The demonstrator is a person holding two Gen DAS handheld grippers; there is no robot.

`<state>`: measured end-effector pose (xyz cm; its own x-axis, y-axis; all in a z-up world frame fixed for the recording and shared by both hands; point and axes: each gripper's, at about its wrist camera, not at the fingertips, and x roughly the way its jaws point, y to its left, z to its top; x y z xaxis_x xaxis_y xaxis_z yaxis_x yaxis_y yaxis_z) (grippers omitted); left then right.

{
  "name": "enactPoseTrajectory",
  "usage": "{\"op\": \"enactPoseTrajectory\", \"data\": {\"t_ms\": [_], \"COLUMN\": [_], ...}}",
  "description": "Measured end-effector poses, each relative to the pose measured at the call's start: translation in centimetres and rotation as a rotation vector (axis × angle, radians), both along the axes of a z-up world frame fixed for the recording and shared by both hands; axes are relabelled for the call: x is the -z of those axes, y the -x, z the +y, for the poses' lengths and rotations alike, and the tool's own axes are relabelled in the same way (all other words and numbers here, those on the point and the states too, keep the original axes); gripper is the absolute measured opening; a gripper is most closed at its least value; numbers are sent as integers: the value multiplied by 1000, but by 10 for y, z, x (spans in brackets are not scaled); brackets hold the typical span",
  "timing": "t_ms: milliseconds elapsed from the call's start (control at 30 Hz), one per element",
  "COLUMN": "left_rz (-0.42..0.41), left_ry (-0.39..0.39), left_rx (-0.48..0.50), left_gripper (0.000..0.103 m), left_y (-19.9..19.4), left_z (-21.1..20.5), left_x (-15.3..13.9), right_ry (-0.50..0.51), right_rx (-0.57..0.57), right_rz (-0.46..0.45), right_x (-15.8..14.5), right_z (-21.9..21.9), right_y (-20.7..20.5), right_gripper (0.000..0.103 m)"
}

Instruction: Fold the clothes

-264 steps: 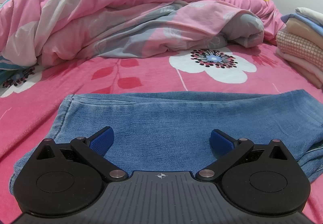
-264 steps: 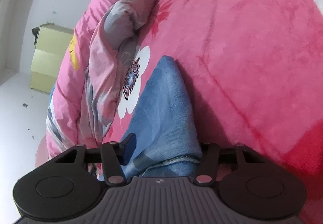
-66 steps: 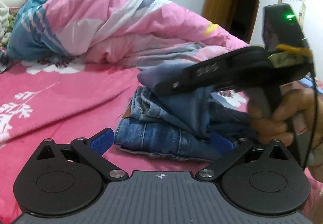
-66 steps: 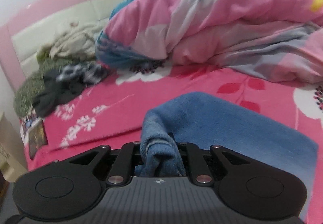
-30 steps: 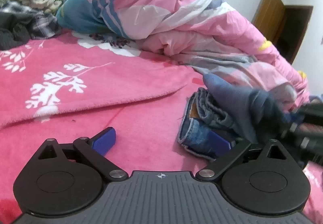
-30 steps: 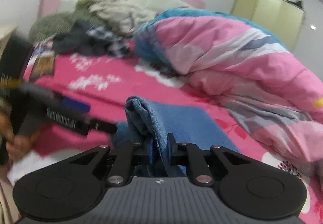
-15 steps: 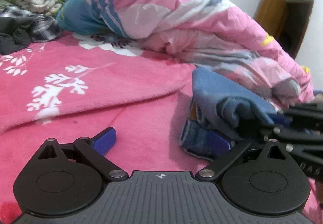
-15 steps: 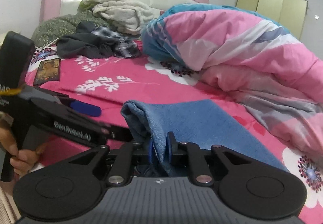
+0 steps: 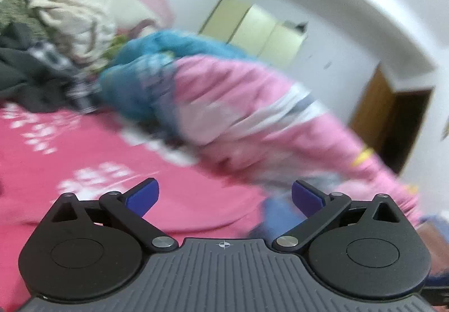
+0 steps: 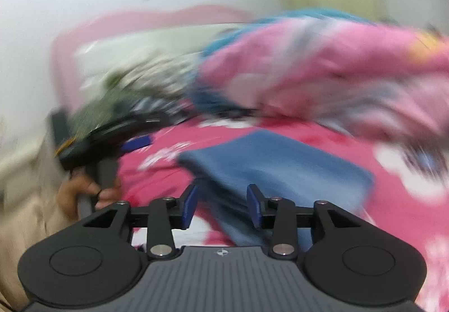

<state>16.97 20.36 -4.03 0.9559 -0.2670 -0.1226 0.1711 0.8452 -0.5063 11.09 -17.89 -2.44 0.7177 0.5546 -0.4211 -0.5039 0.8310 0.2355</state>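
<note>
Jeans [image 10: 280,163] folded on the pink bedspread [image 10: 322,140], both grippers let go.

My right gripper [image 10: 222,206] had just been opening; its blue pads stood apart on either side of the near edge of the denim, which lay between them without being pinched (heavy blur, so I judged by the gaps). My left gripper [image 9: 224,195] was spread wide with nothing in it, over the bedspread, the jeans a blue smudge low at its right. Behind them lay the bunched quilt [image 9: 238,104].
</note>
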Motion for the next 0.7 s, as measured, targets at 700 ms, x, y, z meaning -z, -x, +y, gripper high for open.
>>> {"op": "enactPoseTrajectory", "data": {"t_ms": [700], "left_rz": [337], "left_ry": [-56], "left_rx": [207], "left_gripper": [103], "left_y": [-40], "left_z": [-38], "left_x": [48], "right_ry": [-708], "right_rx": [175], "right_rz": [770], "right_x": [106], "right_z": [-99], "right_y": [-126], "right_gripper": [58]}}
